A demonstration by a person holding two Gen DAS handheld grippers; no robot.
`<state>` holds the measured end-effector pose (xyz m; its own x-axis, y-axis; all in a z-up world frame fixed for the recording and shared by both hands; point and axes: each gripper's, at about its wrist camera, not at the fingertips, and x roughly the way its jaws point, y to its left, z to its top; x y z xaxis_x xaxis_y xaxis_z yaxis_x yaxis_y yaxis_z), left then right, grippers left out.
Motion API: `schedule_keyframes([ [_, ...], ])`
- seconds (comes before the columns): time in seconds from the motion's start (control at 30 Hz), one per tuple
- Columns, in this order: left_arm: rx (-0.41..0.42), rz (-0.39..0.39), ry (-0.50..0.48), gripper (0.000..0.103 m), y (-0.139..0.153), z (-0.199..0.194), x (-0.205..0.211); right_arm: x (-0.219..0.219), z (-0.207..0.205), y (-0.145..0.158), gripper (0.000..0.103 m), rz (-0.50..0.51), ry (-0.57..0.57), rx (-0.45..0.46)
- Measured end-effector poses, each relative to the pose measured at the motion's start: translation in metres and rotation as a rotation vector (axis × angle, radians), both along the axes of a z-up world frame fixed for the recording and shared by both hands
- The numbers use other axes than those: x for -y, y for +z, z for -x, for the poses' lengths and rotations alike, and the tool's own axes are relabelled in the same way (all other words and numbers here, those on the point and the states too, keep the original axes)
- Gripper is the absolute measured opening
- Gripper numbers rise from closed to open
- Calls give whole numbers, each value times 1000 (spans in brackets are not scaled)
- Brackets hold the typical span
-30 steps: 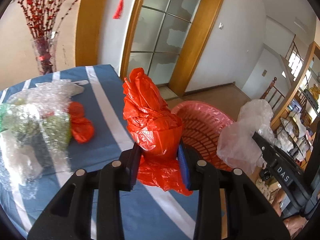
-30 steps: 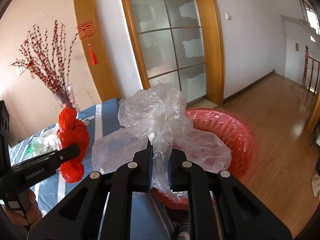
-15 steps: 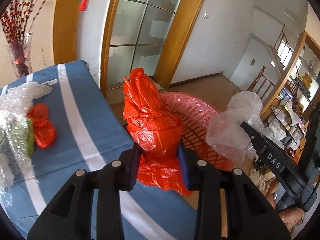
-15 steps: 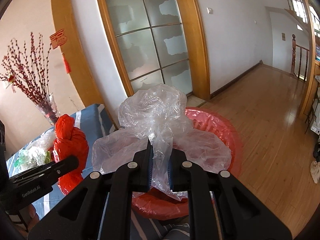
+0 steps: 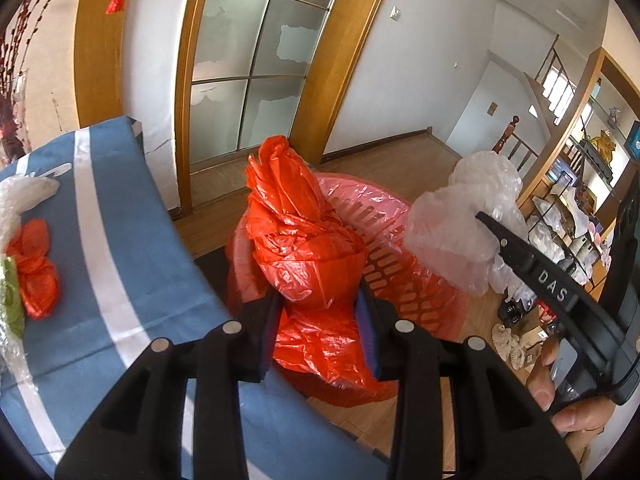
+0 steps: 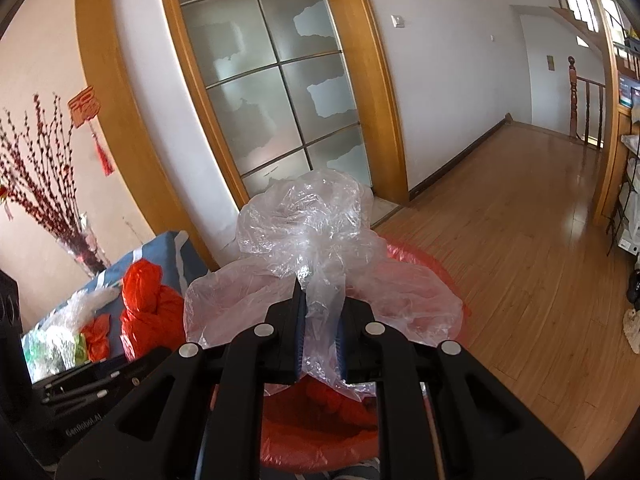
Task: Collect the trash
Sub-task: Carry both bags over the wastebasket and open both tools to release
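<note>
My left gripper (image 5: 318, 320) is shut on a crumpled red plastic bag (image 5: 300, 240) and holds it above the near rim of a red plastic basket (image 5: 404, 280) on the floor. My right gripper (image 6: 320, 320) is shut on a crumpled clear plastic bag (image 6: 308, 232) and holds it over the same basket (image 6: 432, 264). The clear bag and right gripper also show in the left wrist view (image 5: 452, 232). The red bag shows at the left of the right wrist view (image 6: 144, 304).
A table with a blue and white striped cloth (image 5: 120, 240) stands left of the basket. On it lie a small red bag (image 5: 36, 264), clear wrap (image 5: 24, 196) and green wrap. A vase of red branches (image 6: 76, 240) stands behind. Wooden floor (image 6: 520, 240) spreads to the right.
Both grippers have moved right, off the table and over the basket, each still holding its bag. The table has slid to the left in both views.
</note>
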<state>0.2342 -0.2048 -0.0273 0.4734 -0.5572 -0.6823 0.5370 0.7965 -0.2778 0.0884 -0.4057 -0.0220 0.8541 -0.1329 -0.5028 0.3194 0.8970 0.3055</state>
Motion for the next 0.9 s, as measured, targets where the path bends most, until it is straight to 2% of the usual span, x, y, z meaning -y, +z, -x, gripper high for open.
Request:
schedule_keyframes([
  [0.1,-12,-1,-10,36,-3,-6,8,11,-4,-2,16,-28,-15,5],
  [0.33,-47,-25,-10,53,-18,-15,16,27,-12,-13,49,-107,-34,-17],
  [0.43,-54,-34,3,56,-22,-16,12,28,-9,-15,53,-103,-41,-21],
  [0.63,-28,-45,56,63,-20,-8,-9,29,-2,-17,54,-103,-56,-33],
  [0.9,28,-51,155,67,-7,6,-59,9,7,-8,54,-28,-24,-34],
])
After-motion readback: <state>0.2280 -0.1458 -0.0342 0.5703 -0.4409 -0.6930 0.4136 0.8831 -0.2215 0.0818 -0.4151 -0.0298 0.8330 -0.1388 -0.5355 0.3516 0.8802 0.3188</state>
